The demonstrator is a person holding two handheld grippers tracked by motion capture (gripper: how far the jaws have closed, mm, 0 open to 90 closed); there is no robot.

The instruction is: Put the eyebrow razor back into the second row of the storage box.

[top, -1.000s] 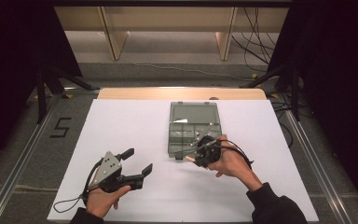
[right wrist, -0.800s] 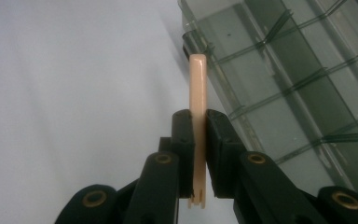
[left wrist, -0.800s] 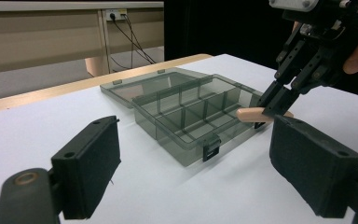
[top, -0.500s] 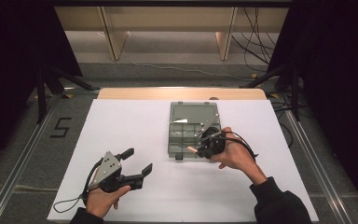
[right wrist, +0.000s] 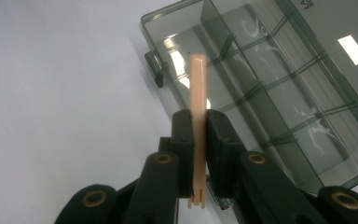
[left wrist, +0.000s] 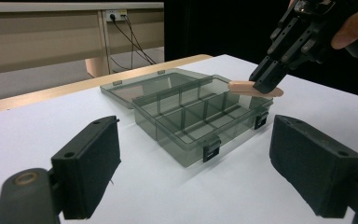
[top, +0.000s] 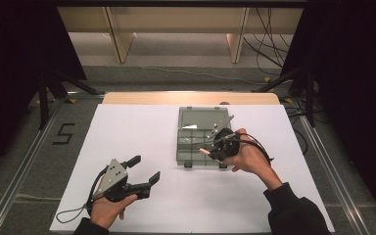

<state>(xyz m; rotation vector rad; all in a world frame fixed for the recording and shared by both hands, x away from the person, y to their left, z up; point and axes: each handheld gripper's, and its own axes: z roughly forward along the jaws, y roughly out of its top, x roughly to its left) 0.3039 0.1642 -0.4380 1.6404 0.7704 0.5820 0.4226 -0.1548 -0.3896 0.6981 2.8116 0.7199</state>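
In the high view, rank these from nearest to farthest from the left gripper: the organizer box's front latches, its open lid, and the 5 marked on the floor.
From the left gripper:
1. Front latches, just up and right of it on the box's near edge.
2. The 5, on the floor off the table's left side.
3. Open lid, lying flat behind the box, toward the table's far edge.

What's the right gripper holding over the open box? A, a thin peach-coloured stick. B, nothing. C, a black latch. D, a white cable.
A: the right gripper is shut on a thin peach-coloured stick above the compartment box.
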